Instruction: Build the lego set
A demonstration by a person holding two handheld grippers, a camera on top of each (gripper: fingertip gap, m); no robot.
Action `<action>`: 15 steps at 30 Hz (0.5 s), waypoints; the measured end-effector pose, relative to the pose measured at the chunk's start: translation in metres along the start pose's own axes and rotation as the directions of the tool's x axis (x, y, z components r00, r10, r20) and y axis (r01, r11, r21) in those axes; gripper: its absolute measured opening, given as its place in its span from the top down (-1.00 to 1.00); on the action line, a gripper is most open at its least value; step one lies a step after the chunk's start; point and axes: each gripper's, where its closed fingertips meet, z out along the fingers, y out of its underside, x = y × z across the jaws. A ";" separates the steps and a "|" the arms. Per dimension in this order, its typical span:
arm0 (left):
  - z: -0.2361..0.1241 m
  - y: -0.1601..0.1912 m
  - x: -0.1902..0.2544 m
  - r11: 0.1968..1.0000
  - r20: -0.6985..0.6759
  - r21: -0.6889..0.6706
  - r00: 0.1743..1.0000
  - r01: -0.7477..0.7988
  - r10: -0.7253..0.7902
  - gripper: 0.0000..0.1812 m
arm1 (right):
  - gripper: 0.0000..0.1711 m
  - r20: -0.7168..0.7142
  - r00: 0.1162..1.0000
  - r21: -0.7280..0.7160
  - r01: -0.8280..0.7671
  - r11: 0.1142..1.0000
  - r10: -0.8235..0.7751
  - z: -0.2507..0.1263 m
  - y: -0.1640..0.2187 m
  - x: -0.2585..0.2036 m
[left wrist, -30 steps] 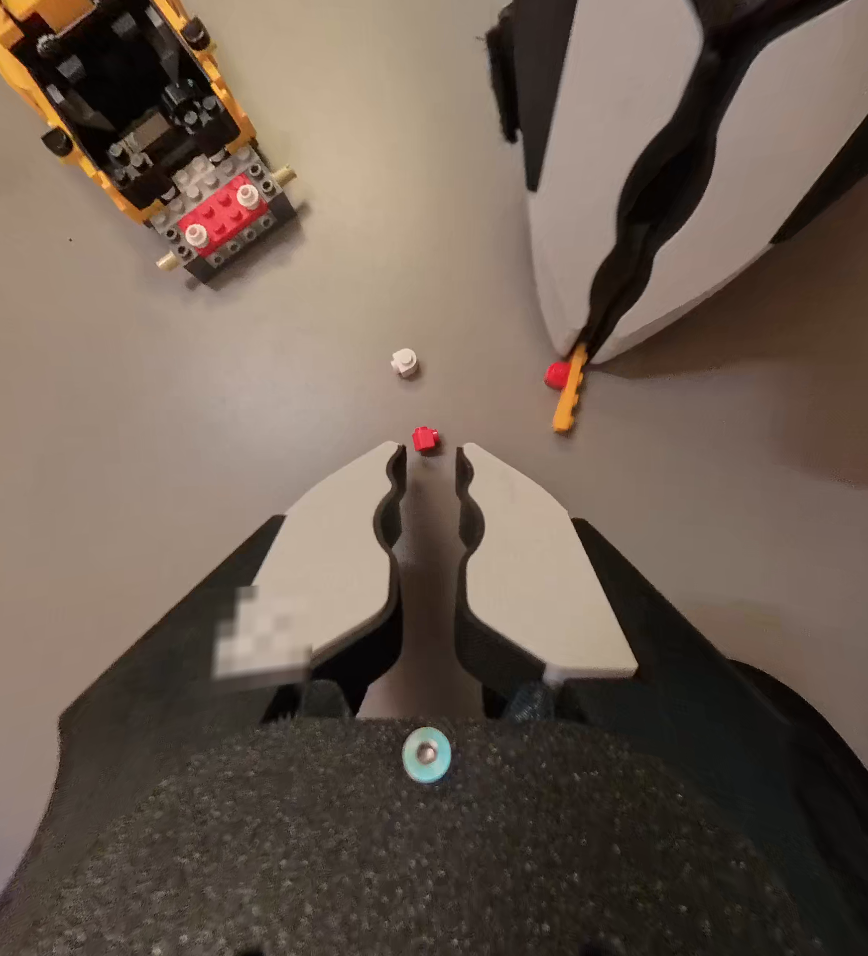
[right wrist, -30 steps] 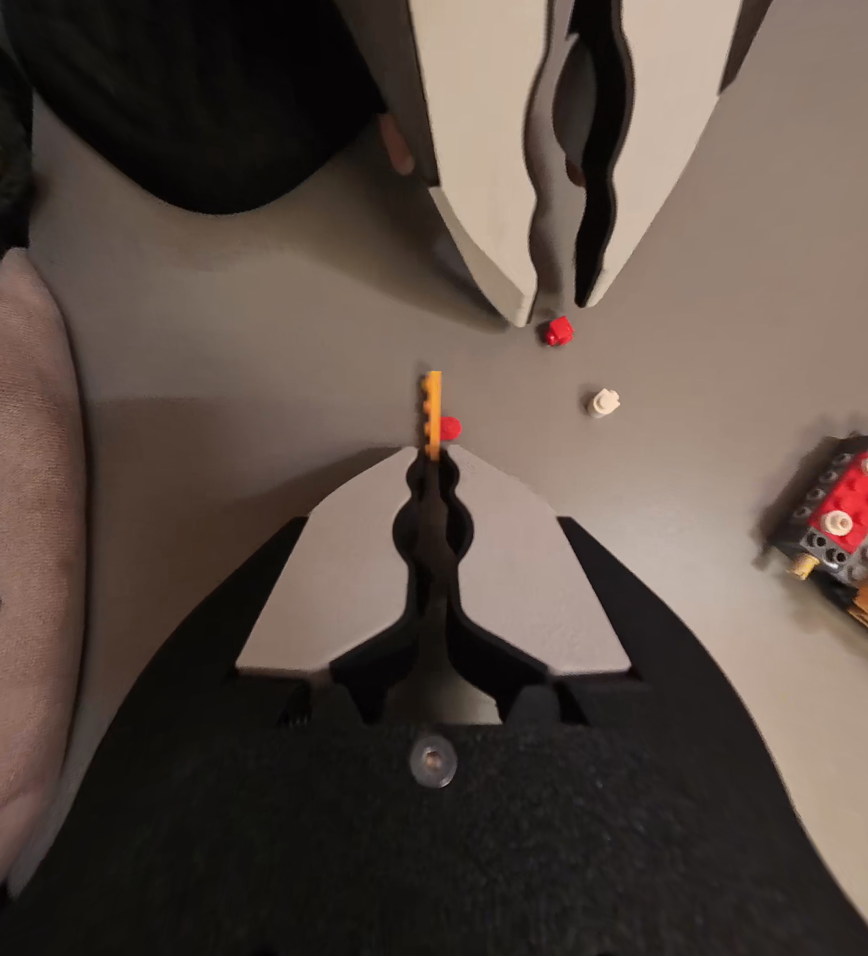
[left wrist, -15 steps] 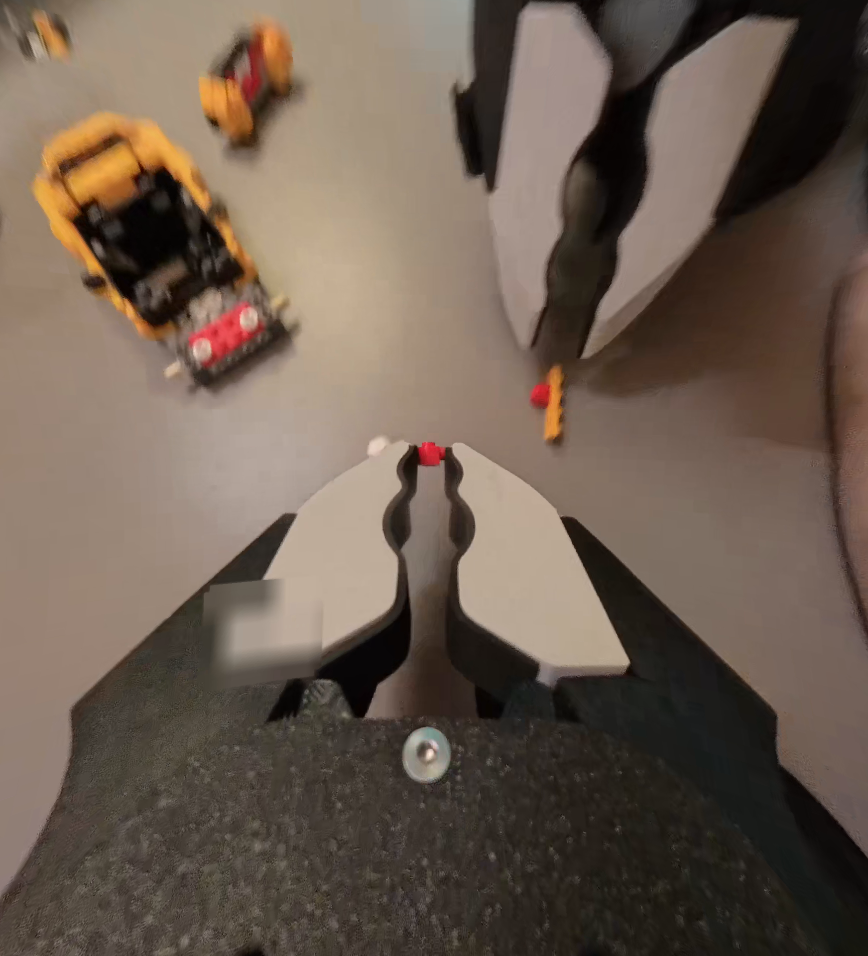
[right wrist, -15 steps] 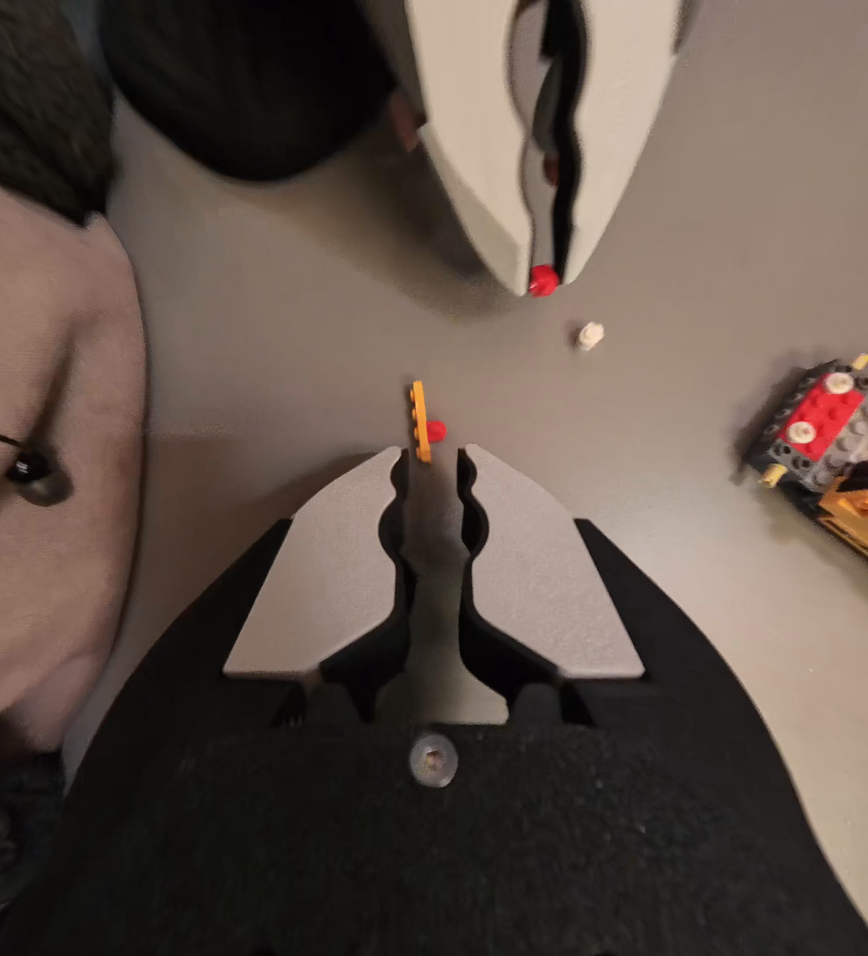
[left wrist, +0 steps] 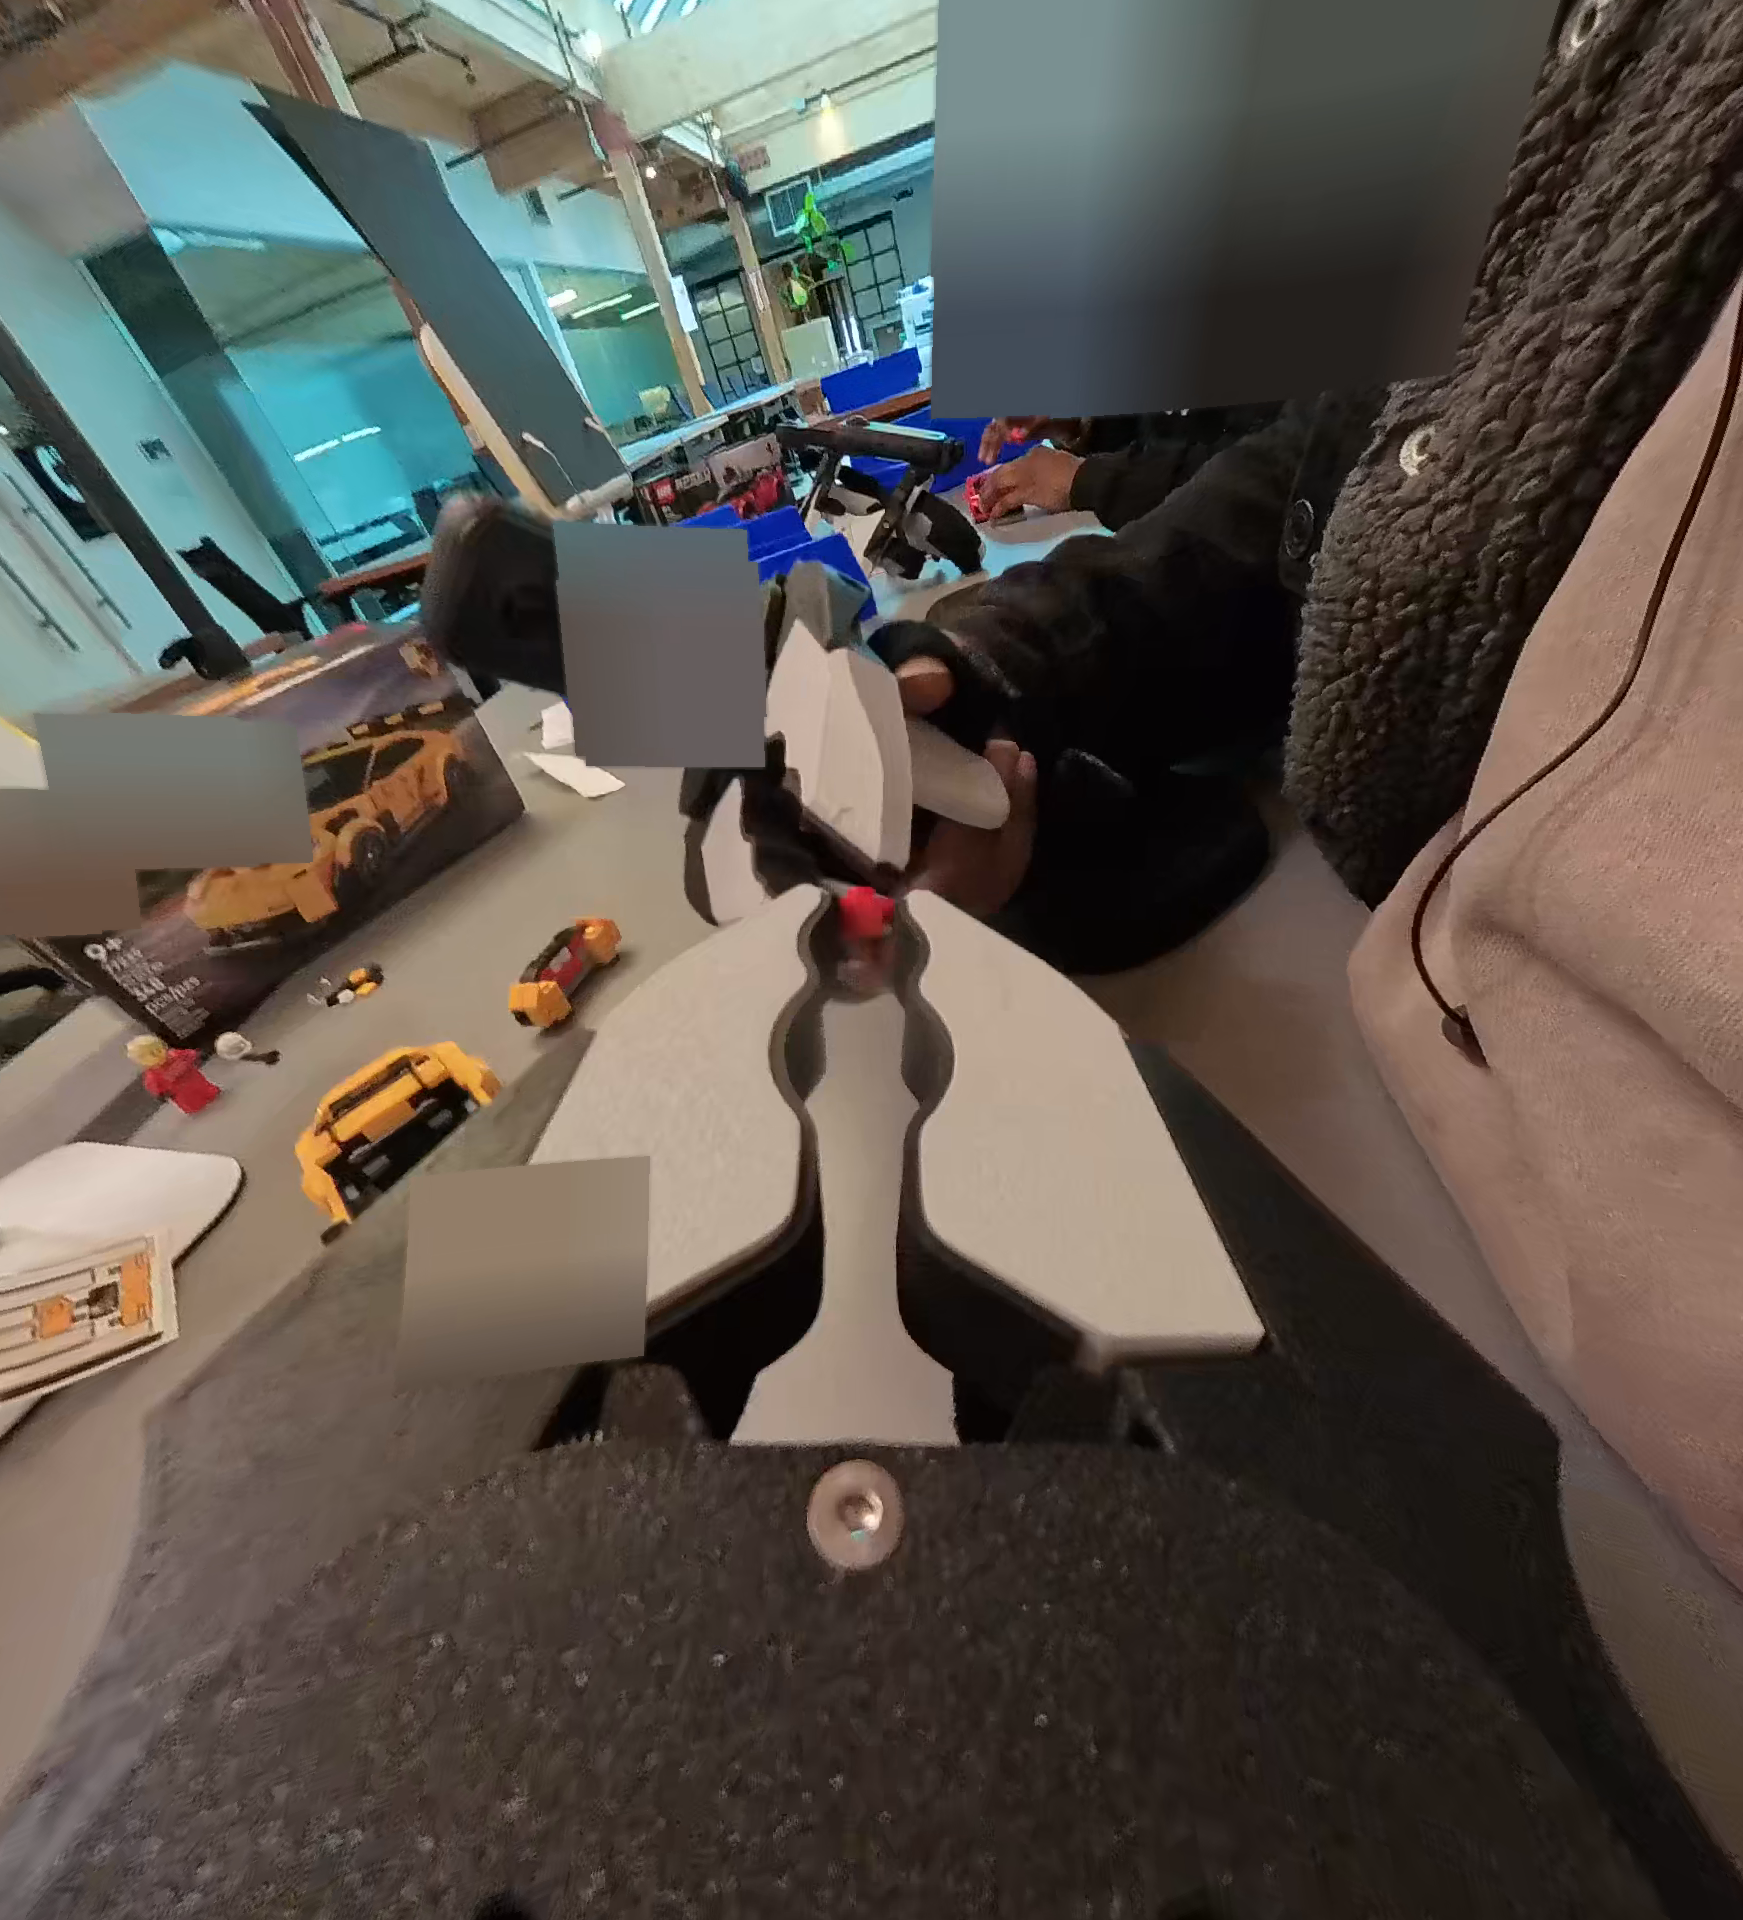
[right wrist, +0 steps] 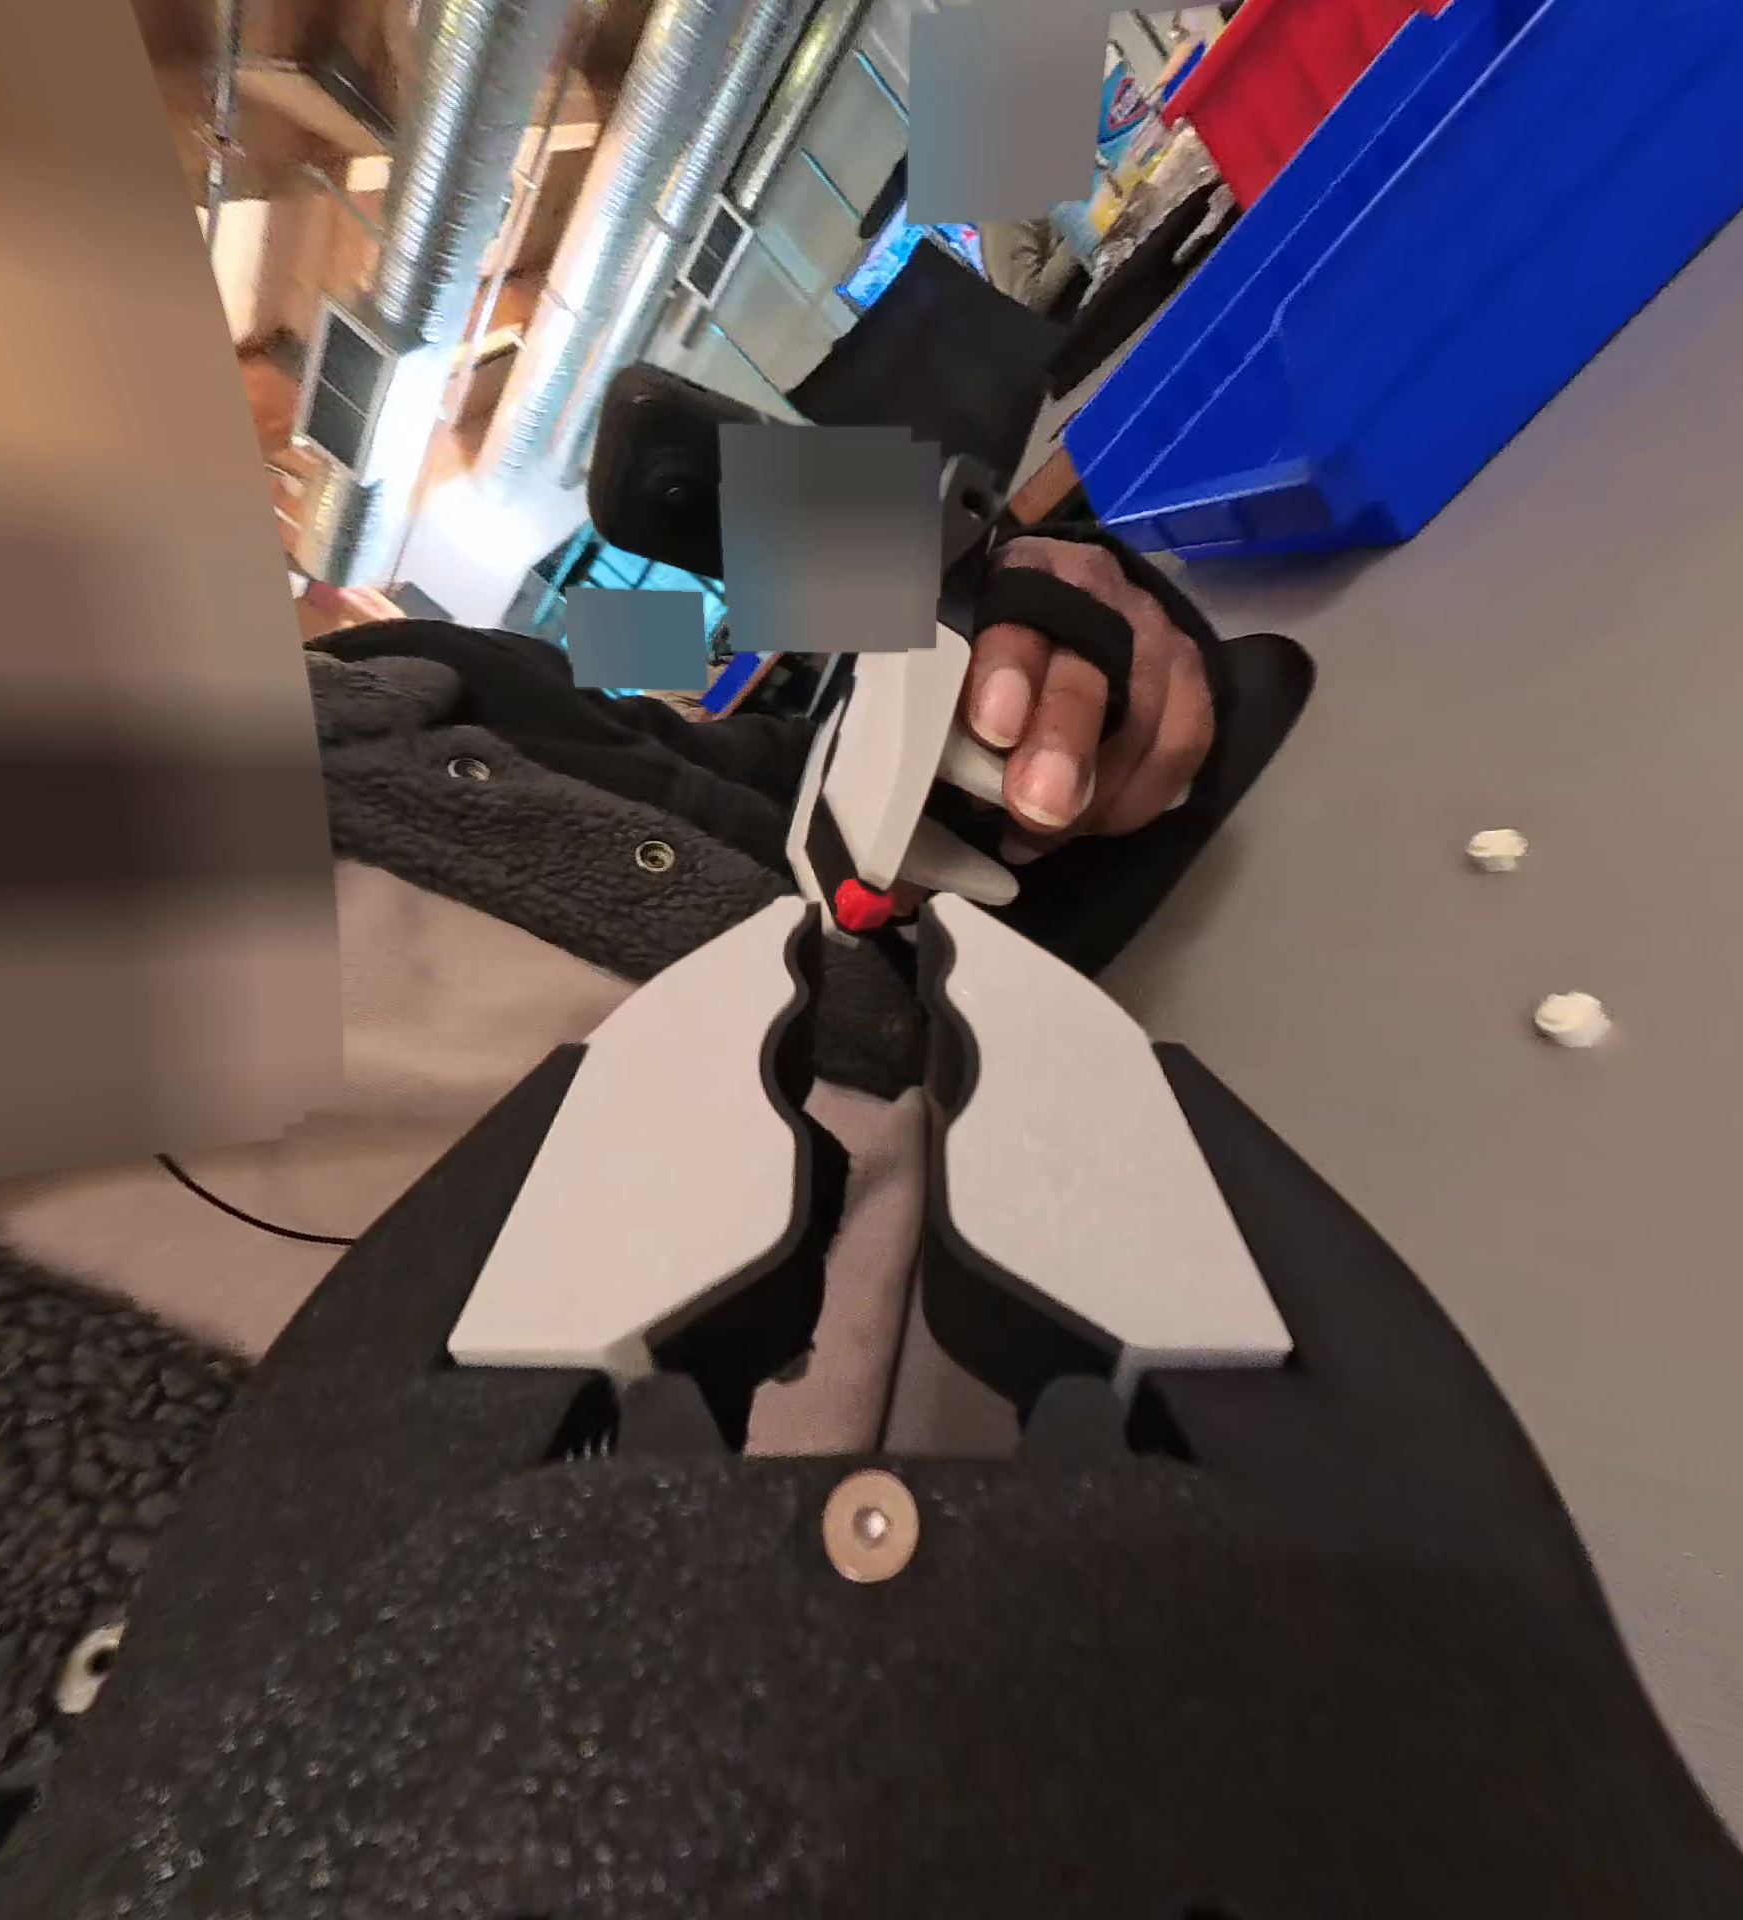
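My left gripper [left wrist: 862, 925] is shut on a small red Lego piece [left wrist: 864, 910] at its fingertips and is raised off the grey table [left wrist: 638, 831]. My right gripper [right wrist: 865, 923] is open and faces it tip to tip. In the right wrist view the red piece [right wrist: 859, 904] sits at the end of the left gripper's fingers [right wrist: 877, 769], right at the gap between my right fingertips. The right gripper's fingers [left wrist: 846, 748] also show in the left wrist view, just behind the red piece. The yellow Lego car [left wrist: 394, 1122] stands on the table to the left.
A small orange and red sub-assembly [left wrist: 566, 966], a red minifigure [left wrist: 176, 1075] and the set's box [left wrist: 347, 821] lie at the left. Two small white pieces [right wrist: 1495, 847] [right wrist: 1570, 1016] lie on the table at the right, near a blue bin [right wrist: 1469, 312]. A person's torso is close. My left and right fingertips are right by each other. Left tips and right tips are each some 20 centimeters from the yellow Lego car [left wrist: 394, 1122].
The left gripper closed on the red piece and lifted it. The right gripper let go of the orange plate. Both rose from the table and now face each other.
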 end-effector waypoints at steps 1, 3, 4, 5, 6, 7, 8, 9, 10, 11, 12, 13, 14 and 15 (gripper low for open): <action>0.000 0.000 0.000 1.000 0.004 0.000 1.000 -0.012 0.012 0.89 | 0.82 0.021 1.000 0.003 -0.009 1.000 0.009 0.002 0.001 -0.002; 0.000 -0.001 0.002 1.000 0.005 0.009 1.000 -0.030 0.030 0.89 | 0.88 0.040 0.999 0.006 -0.029 1.000 0.029 0.005 0.001 -0.004; -0.001 -0.002 0.002 0.999 0.009 0.012 0.999 -0.039 0.039 0.90 | 0.89 0.044 0.998 0.007 -0.035 0.999 0.035 0.005 0.000 -0.004; -0.001 -0.002 0.001 0.999 0.015 0.007 0.999 -0.046 0.046 0.89 | 0.89 0.042 0.998 0.007 -0.040 0.999 0.040 0.005 0.000 -0.004; -0.001 0.000 0.000 0.999 0.021 -0.005 0.999 -0.048 0.049 0.89 | 0.89 0.027 0.999 0.006 -0.040 0.999 0.040 0.005 0.000 -0.001; -0.001 0.003 -0.001 0.998 0.026 -0.023 0.998 -0.050 0.051 0.89 | 0.89 0.005 0.999 0.002 -0.039 0.999 0.039 0.005 0.000 0.002; -0.001 0.007 -0.002 0.997 0.031 -0.048 0.998 -0.053 0.055 0.89 | 0.89 -0.021 0.999 -0.004 -0.037 0.999 0.037 0.004 0.001 0.005; -0.002 0.011 -0.004 0.995 0.039 -0.082 0.997 -0.059 0.062 0.89 | 0.89 -0.060 0.997 -0.014 -0.039 0.999 0.038 0.003 0.002 0.010; -0.002 0.017 -0.006 0.990 0.047 -0.122 0.996 -0.065 0.071 0.88 | 0.89 -0.109 0.993 -0.032 -0.038 0.999 0.034 0.002 0.004 0.016; -0.002 0.023 -0.007 0.985 0.052 -0.157 0.996 -0.066 0.075 0.88 | 0.89 -0.158 0.987 -0.048 -0.029 0.998 0.022 0.000 0.006 0.022; -0.001 0.028 -0.008 0.981 0.056 -0.185 0.996 -0.064 0.076 0.88 | 0.89 -0.211 0.977 -0.070 -0.033 0.997 0.018 -0.002 0.008 0.028; -0.001 0.032 -0.008 0.974 0.056 -0.216 0.995 -0.067 0.081 0.88 | 0.89 -0.247 0.969 -0.090 -0.038 0.995 0.015 -0.003 0.010 0.032; -0.001 0.036 -0.008 0.968 0.054 -0.242 0.995 -0.073 0.088 0.89 | 0.89 -0.273 0.962 -0.105 -0.045 0.993 0.015 -0.004 0.012 0.035; 0.000 0.040 -0.007 0.962 0.043 -0.264 0.995 -0.077 0.091 0.90 | 0.89 -0.290 0.957 -0.124 -0.057 0.991 0.019 -0.004 0.015 0.037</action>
